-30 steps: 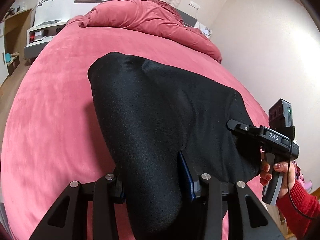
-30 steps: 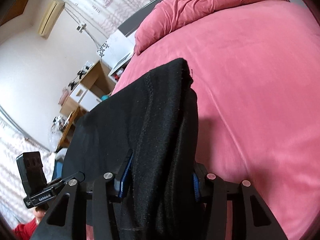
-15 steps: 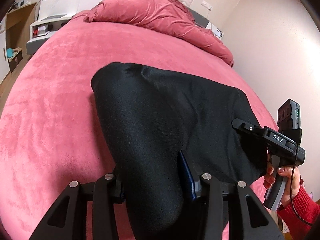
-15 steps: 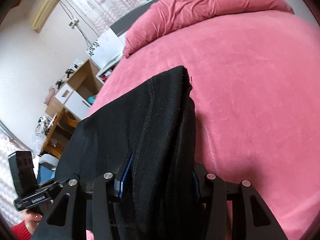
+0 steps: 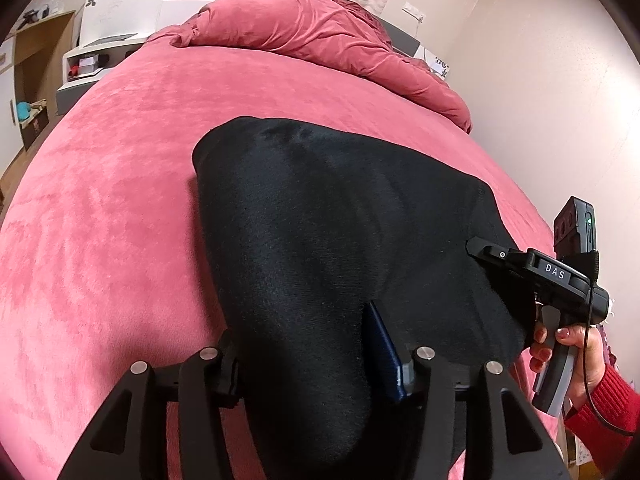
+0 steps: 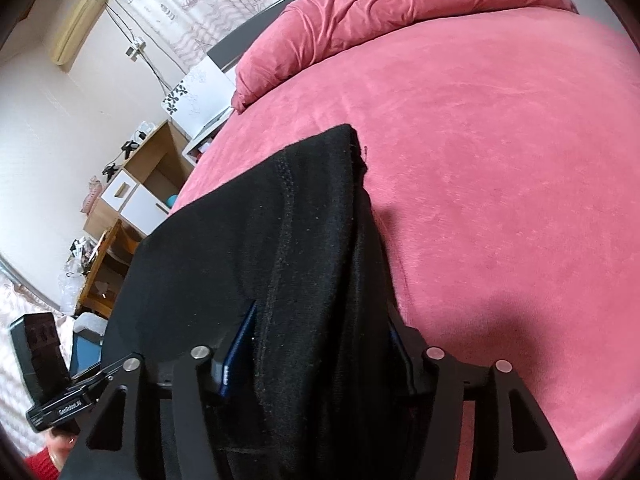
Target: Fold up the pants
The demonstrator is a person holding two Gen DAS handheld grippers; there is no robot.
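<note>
Tongs (image 5: 308,364) opening — black pants (image 5: 340,220) bunched between.

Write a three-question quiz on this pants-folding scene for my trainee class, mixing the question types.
1. True or false: the black pants lie on a blue bedcover.
2. What sits between the jaws of the left gripper and the right gripper? A pillow; B pants; C nothing.
3. Fill in: the crumpled duvet lies at the bed's ____ end.
Key: 1 false, the bedcover is pink. 2 B; both pairs of jaws have just been opening with the cloth between them. 3 far.
</note>
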